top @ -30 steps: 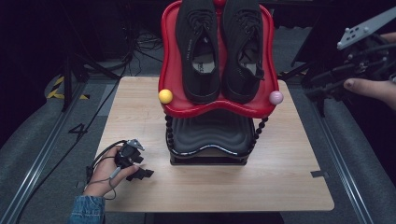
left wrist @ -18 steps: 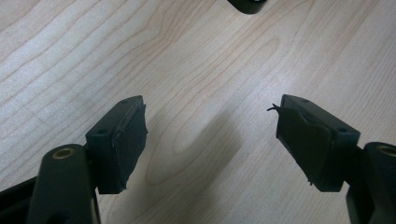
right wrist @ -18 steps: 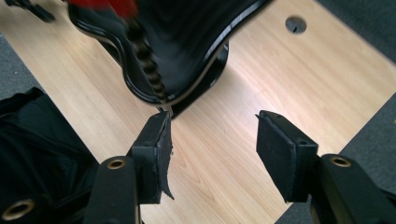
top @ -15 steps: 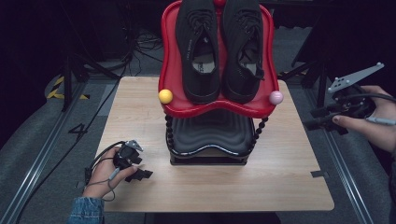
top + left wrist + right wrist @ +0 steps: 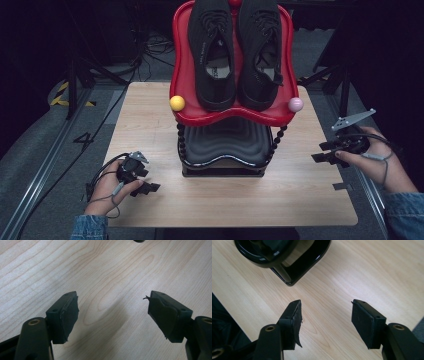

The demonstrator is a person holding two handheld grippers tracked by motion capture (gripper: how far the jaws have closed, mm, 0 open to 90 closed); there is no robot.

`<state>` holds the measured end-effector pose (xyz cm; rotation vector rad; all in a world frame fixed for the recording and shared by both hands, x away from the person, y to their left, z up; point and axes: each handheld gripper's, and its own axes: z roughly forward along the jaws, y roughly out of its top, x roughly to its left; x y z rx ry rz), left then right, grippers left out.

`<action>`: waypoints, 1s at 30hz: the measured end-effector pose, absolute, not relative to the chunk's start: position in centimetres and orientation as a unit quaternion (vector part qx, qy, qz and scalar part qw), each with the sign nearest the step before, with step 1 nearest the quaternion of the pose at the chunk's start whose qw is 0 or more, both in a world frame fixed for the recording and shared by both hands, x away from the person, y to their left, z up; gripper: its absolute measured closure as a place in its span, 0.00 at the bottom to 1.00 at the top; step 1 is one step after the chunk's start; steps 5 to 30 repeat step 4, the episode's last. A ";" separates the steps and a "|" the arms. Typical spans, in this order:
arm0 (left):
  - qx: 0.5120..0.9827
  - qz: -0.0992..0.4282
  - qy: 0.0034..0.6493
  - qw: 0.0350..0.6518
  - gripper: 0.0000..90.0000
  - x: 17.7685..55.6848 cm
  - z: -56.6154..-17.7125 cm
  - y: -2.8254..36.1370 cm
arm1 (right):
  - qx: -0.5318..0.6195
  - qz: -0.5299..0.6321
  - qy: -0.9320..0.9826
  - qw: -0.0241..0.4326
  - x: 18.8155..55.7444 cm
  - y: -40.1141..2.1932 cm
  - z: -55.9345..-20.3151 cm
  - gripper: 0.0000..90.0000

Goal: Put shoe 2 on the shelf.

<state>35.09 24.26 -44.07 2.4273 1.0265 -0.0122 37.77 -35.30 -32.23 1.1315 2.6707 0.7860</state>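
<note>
A pair of black shoes lies on the red upper tray of a two-tier rack, above a black lower tray. A yellow ball and a pink ball sit at the red tray's front corners. My left gripper rests at the table's front left, open, with bare wood between its pads. My right gripper hovers over the right edge, open and holding nothing; its view shows the rack's black base ahead.
The wooden table has free room left and right of the rack. A small dark tape mark lies near the front right corner. Grey floor, rails and cables surround the table.
The right hand and its gripper have come down from the upper right to the table's right edge. The left hand has stayed in place.
</note>
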 end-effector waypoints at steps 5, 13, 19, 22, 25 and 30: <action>0.893 -0.007 0.375 0.249 0.28 35.2 -44.1 24.2 | 0.381 0.263 0.884 0.062 37.7 -35.4 -33.8 0.47; 0.893 -0.007 0.375 0.249 0.28 35.2 -44.1 24.2 | 0.381 0.263 0.884 0.062 37.7 -35.4 -33.8 0.47; 0.893 -0.007 0.375 0.249 0.28 35.2 -44.1 24.2 | 0.381 0.263 0.884 0.062 37.7 -35.4 -33.8 0.47; 0.893 -0.007 0.375 0.249 0.28 35.2 -44.1 24.2 | 0.381 0.263 0.884 0.062 37.7 -35.4 -33.8 0.47; 0.893 -0.007 0.375 0.249 0.28 35.2 -44.1 24.2 | 0.381 0.263 0.884 0.062 37.7 -35.4 -33.8 0.47; 0.893 -0.007 0.375 0.249 0.28 35.2 -44.1 24.2 | 0.381 0.263 0.884 0.062 37.7 -35.4 -33.8 0.47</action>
